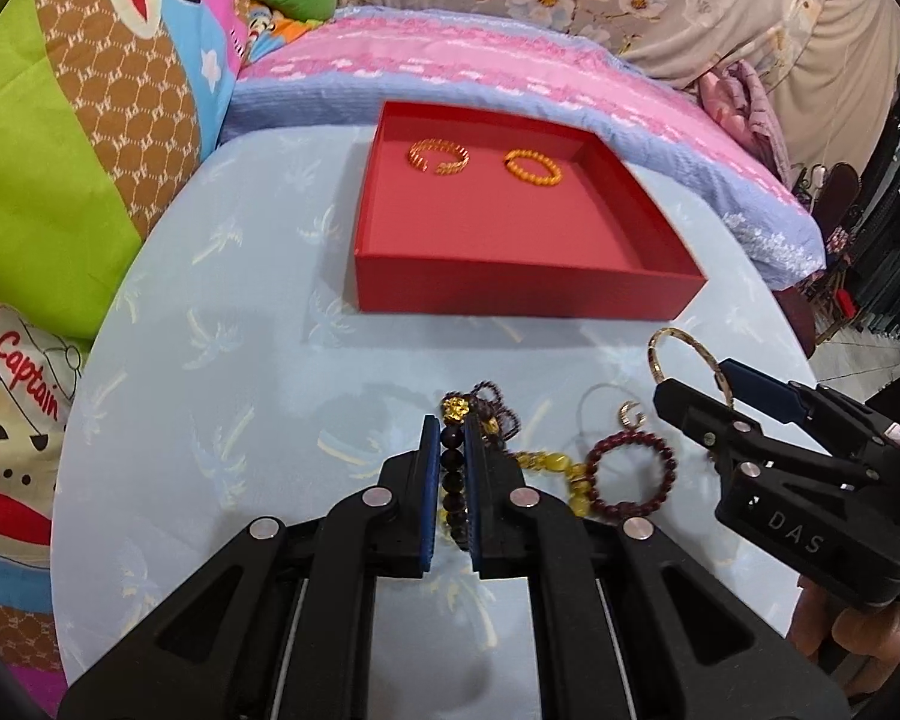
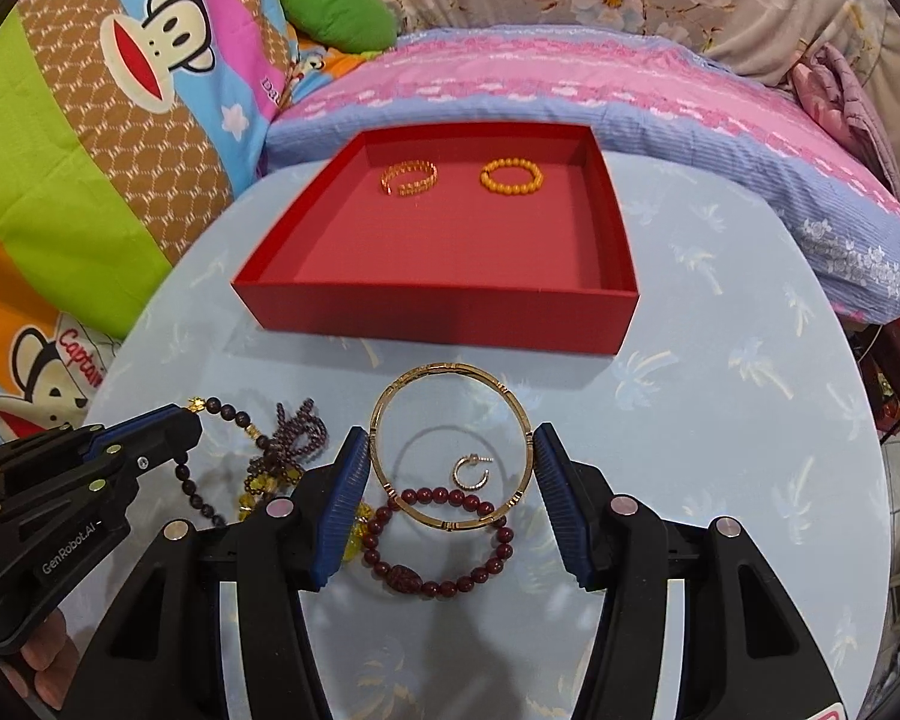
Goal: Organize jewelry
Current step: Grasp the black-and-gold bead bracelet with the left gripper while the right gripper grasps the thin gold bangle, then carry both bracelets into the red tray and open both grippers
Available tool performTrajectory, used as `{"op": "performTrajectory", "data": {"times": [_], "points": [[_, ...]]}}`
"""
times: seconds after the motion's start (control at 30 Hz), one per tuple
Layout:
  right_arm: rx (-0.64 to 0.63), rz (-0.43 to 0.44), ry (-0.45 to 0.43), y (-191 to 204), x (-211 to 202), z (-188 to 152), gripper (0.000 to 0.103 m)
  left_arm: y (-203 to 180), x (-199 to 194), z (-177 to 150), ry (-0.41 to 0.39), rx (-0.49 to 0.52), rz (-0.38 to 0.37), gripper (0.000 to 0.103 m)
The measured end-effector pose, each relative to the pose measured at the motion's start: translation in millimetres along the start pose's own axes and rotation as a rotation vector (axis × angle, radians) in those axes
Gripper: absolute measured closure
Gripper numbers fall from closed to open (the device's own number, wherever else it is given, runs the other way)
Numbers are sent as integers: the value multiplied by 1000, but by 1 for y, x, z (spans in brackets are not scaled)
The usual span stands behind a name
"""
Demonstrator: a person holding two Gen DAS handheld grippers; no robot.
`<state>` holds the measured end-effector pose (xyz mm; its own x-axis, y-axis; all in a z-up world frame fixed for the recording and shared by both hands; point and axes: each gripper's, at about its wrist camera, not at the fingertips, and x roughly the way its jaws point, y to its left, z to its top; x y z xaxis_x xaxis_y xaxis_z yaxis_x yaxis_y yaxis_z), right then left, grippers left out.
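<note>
My left gripper (image 1: 450,435) is shut on a dark bead bracelet (image 1: 453,477) with a gold charm, and part of the string trails down to the table. From the right wrist view the left gripper (image 2: 193,423) comes in at the left, with those dark beads (image 2: 187,474) hanging below it. My right gripper (image 2: 450,438) is shut on a thin gold bangle (image 2: 450,367), one pad on each side, and holds it above the table. The red box (image 2: 438,324) ahead holds a gold coil bracelet (image 2: 409,179) and an orange bead bracelet (image 2: 512,175).
On the pale blue round table (image 2: 720,420) lie a dark red bead bracelet (image 2: 438,589), a small gold hoop earring (image 2: 461,478), a garnet bead string (image 2: 297,432) and yellow beads (image 2: 354,543). A pink and blue pillow (image 2: 570,84) and a cartoon quilt (image 2: 90,150) border the table.
</note>
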<state>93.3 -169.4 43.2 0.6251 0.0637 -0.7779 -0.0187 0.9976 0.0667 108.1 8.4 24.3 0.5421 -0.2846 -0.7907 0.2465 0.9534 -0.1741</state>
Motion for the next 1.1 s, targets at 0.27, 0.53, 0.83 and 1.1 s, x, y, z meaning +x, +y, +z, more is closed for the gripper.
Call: {"op": "performTrajectory", "data": {"times": [0.27,0.53,0.83,1.1], "points": [[-6,2,-77,-7,-19,33,49,-27,-24,41,-101,85,-23,96],[11,-10,-117,-26,-3,87,49,-40,-13,102,-182,117,-38,96],[43,8,-64,-39,56,133,49,-29,58,154,-110,68,-115,95],[24,-16,-3,-36,112,154,49,-9,125,165,-20,38,-74,95]]}}
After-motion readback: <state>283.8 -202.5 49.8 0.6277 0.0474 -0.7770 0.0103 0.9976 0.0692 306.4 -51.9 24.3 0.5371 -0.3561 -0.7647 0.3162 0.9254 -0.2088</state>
